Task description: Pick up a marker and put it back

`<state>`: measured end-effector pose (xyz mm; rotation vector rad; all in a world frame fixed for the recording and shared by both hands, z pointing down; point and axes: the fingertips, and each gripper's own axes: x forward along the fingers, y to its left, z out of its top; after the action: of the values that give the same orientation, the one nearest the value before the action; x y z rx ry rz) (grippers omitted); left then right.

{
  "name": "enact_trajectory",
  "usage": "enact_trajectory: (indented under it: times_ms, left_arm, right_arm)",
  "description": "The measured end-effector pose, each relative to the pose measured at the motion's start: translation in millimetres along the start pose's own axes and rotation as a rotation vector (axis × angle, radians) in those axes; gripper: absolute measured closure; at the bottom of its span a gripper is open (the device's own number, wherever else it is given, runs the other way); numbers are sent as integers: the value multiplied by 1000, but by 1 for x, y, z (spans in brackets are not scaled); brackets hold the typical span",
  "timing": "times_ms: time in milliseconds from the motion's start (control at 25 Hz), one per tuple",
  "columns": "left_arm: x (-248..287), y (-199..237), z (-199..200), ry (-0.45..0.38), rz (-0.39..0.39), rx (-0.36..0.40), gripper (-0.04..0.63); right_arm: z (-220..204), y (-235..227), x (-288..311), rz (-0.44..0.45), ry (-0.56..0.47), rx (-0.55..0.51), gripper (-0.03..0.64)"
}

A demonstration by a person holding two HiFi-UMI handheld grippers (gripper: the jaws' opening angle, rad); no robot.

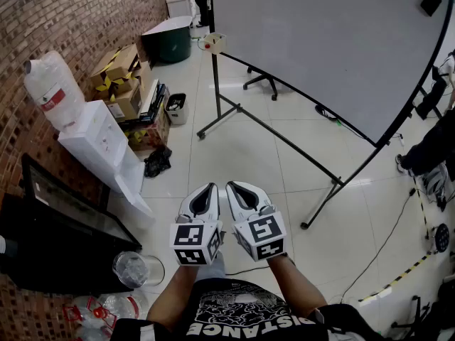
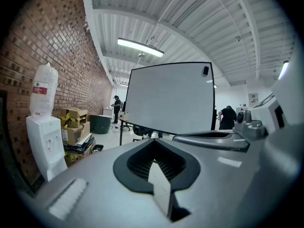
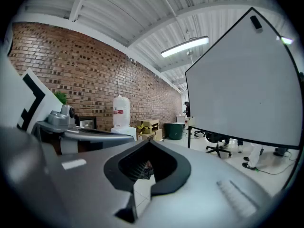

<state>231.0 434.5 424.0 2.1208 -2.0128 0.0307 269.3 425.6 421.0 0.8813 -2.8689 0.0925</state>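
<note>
**Marker not in reach, both grippers shut and empty**

Marker: can't pick one out in any view. Best candidate spot is the small pale holder (image 1: 212, 42) clipped at the left edge of the whiteboard (image 1: 320, 41). There's something red on it, too small to call. No worktop here, just the board on its rolling stand (image 1: 284, 144) over open floor (image 1: 234, 155).

Left gripper (image 1: 210, 190): jaws together, tips meeting, nothing between them. Right gripper (image 1: 234, 189): same, closed on nothing. The two are held side by side, close together, near level and aimed toward the board. Both are well apart from the holder.

My read: the task is at its very start and the step in hand is the approach.

How I'd do it well:
- Walk in toward the left edge of the board and confirm the marker's there before committing a hand.
- Open the jaws on the way in, not at the holder, so the closed tips don't knock it.
- One gripper does the job. Keep the other out to the side, clear of the stand's legs.
- Come in square to the marker's barrel and grip mid-barrel, not the cap. I'd expect a smooth round barrel to roll or twist if caught off-centre.
- Note how it sits before lifting, so it goes back the same way.

Periphery: water dispenser (image 1: 92, 137) and boxes (image 1: 121, 84) along the left wall, out of the path.
</note>
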Motion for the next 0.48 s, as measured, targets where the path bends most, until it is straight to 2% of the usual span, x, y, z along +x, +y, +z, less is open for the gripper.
enact_trajectory:
  times_ms: [480]
  left_arm:
    - [99,92,35,-2,-26,-13,589]
  right_arm:
    - [19,-37,128,-36,10,2,617]
